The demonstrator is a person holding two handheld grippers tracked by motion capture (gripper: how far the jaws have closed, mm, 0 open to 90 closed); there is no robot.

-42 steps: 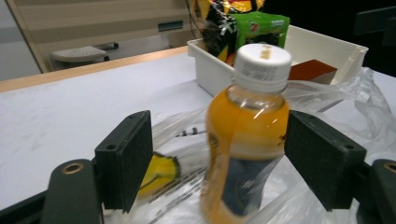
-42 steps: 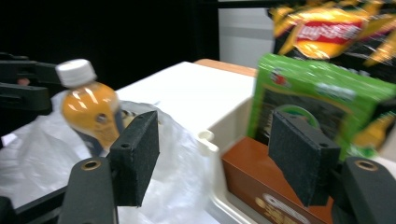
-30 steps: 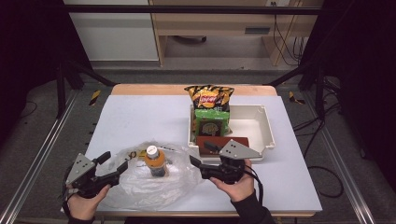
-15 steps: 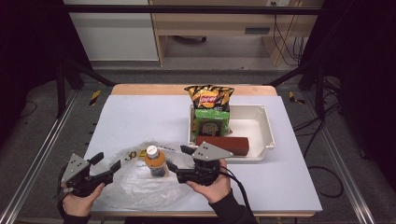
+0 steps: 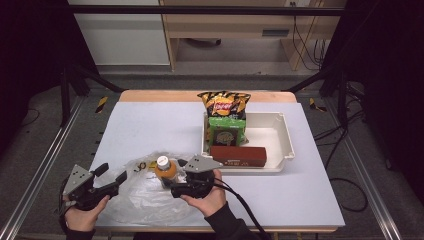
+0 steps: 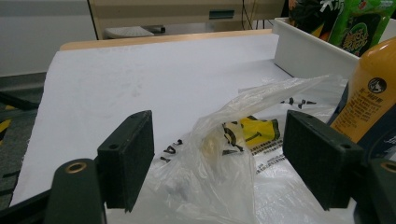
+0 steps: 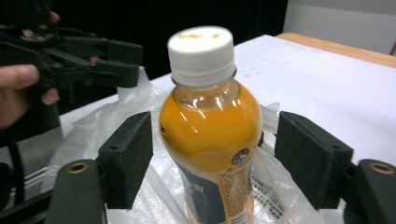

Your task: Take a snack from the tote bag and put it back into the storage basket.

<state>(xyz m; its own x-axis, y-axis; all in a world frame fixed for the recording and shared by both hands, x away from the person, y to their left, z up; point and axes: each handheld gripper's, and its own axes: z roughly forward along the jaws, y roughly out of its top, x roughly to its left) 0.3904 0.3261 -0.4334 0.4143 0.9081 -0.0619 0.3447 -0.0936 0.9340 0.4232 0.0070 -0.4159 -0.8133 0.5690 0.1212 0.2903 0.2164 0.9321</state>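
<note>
An orange juice bottle (image 5: 165, 170) with a white cap (image 7: 201, 46) stands upright on a crumpled clear plastic bag (image 5: 142, 197) near the table's front edge. My right gripper (image 5: 169, 179) points left at it. In the right gripper view the bottle (image 7: 210, 135) stands between the right gripper's (image 7: 219, 158) jaws. They have just been opening, and a gap shows on each side of the bottle. My left gripper (image 5: 111, 172) is open at the bag's left. In the left gripper view a raised fold of the bag (image 6: 219, 140) lies between its jaws, with the bottle (image 6: 373, 93) at the right.
A white tray (image 5: 282, 145) at the table's right middle holds a green packet (image 5: 226, 131) and a brown box (image 5: 238, 156). An orange chips bag (image 5: 224, 104) leans at its back left corner. The tray's wall (image 6: 308, 51) shows in the left gripper view.
My right gripper has moved left from beside the tray to the bottle, which now stands between its jaws. The left gripper has barely moved.
</note>
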